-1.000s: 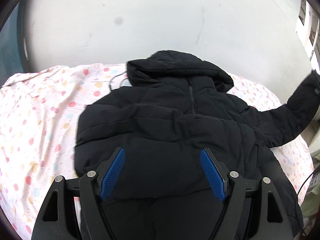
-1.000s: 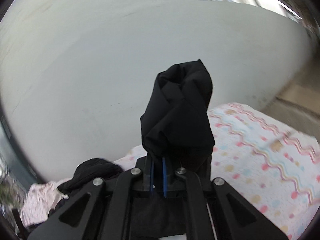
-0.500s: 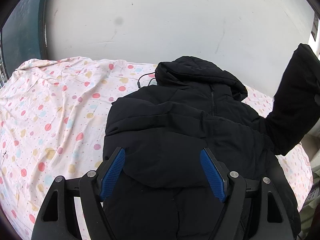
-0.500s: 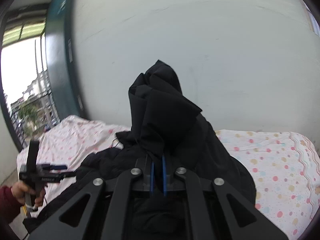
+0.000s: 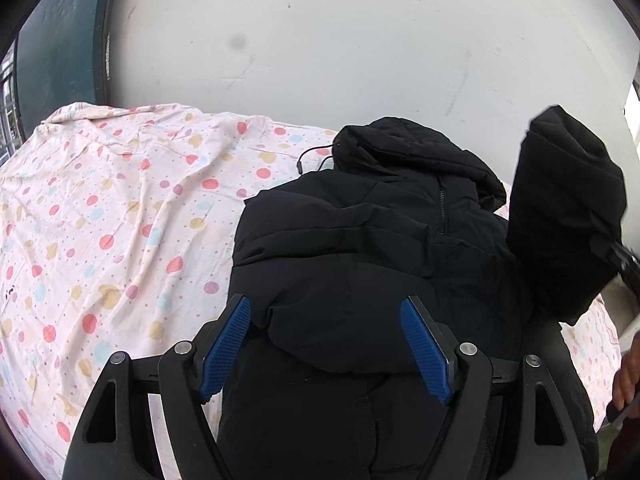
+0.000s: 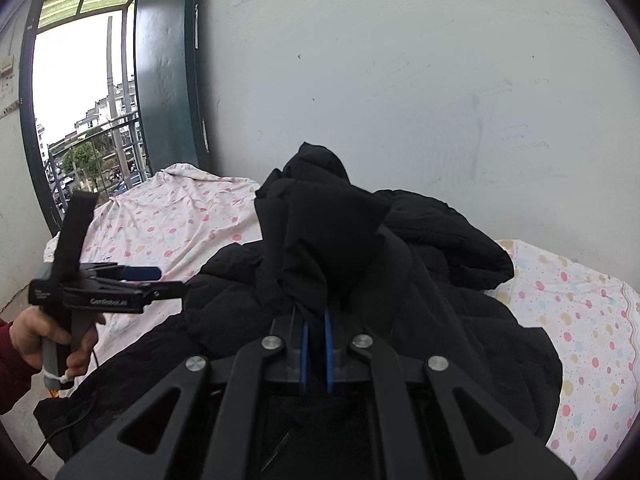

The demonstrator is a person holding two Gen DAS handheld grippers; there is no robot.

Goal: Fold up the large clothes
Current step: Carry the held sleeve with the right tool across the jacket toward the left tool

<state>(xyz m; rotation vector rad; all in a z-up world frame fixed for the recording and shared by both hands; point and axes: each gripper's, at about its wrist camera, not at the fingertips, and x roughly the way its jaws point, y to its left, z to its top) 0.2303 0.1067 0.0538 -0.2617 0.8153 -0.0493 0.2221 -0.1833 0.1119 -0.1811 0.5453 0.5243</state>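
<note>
Overhead, left claw (image 5: 326, 346) gaping above black jacket (image 5: 360, 248) spread on dotted bed sheet (image 5: 120, 220); at three o'clock, right claw (image 6: 316, 354) clamped on lifted sleeve (image 6: 324, 232).

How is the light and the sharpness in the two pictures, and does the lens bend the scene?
Left wrist view: even daylight, sharp, the black jacket shows few folds; the fisheye curves the wall and darkens the corners. Right wrist view: the open doorway is overexposed white, the sleeve is nearly featureless black, and the door frame bows.
</note>
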